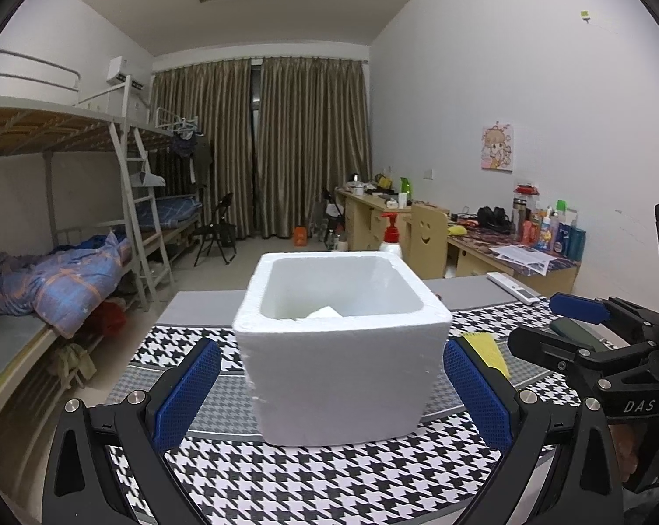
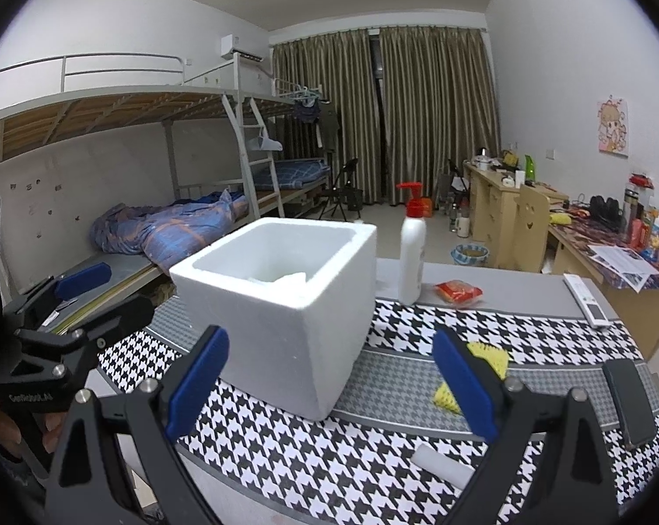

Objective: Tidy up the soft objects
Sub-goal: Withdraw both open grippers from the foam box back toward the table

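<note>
Houndstooth cloth [image 1: 329,481] is covering the desk [image 2: 504,288] in a dormitory room.
Both the left hand-held gripper [image 1: 331,393] and the right hand-held gripper [image 2: 329,385] are standing open around the foam box [image 1: 342,350], touching nothing.

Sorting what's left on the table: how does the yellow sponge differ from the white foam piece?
The yellow sponge is bright yellow with a ridged, textured face; the white foam piece is plain white and smooth. The sponge lies right of the foam box, partly hidden behind a gripper finger; the foam piece lies nearer the camera, a long bar in full view. Both rest loose on the houndstooth cloth, outside the box.
</note>
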### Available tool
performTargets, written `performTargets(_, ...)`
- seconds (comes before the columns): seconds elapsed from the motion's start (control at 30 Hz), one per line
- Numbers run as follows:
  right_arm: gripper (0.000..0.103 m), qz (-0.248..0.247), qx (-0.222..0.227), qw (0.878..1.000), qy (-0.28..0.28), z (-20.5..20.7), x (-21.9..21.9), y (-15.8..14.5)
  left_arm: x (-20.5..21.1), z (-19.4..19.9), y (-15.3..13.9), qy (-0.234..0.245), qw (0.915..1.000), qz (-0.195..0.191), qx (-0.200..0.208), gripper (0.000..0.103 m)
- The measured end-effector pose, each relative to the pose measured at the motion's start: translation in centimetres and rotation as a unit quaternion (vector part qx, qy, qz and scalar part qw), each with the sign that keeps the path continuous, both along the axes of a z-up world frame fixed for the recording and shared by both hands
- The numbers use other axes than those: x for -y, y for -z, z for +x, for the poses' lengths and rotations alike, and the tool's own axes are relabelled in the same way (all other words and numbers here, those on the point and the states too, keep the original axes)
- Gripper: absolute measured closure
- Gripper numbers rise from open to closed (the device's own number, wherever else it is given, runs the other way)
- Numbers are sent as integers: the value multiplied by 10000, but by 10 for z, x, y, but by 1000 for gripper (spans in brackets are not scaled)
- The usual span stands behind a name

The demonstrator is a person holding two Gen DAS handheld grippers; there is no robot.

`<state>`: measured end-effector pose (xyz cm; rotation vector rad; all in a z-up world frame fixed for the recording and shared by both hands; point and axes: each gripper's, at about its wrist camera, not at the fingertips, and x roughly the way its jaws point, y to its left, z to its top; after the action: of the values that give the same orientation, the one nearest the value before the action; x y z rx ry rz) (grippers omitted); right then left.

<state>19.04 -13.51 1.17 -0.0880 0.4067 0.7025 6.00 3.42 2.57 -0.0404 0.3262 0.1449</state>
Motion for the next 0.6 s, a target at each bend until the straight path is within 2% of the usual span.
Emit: performTargets(0.6,6,-2,-81,9992,399,-3,26,5,23,3,7,521,9986,4,-97,1)
